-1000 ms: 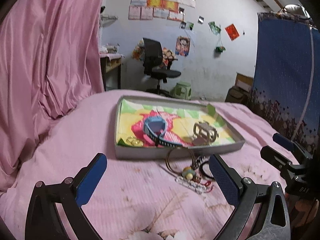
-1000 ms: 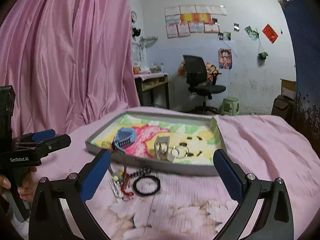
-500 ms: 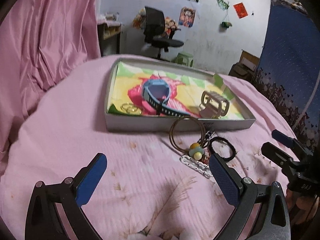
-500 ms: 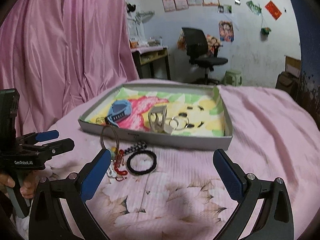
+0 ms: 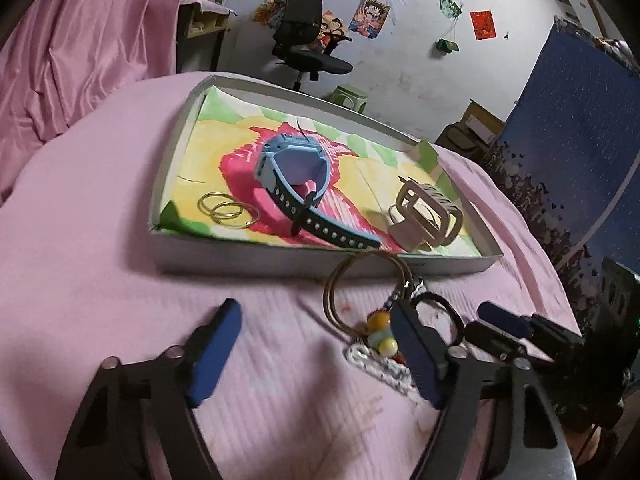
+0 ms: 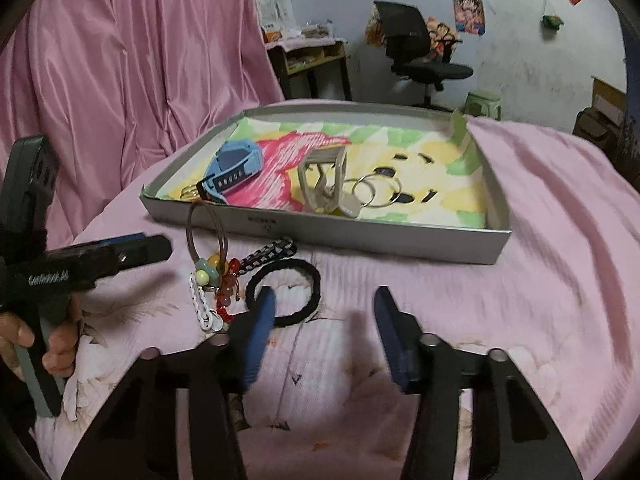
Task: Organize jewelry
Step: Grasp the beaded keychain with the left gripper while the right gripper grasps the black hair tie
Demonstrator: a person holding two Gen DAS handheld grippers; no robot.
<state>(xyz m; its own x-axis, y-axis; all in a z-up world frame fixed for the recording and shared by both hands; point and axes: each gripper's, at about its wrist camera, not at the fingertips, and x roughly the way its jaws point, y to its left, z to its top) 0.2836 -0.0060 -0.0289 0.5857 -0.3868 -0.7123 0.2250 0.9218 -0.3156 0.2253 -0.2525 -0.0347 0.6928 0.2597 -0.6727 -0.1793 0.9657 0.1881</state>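
Pink bedding carries the loose jewelry (image 6: 224, 280) just in front of the tray (image 6: 360, 236). We judge pickup is starting: the left gripper (image 5: 316, 350) and right gripper (image 6: 324, 316), jaws just narrowing, grip nothing. Next, we must clamp the black hair tie (image 6: 296, 272).

Left gripper (image 5: 316, 350), right gripper (image 6: 324, 328): jaws just closing, nothing between.
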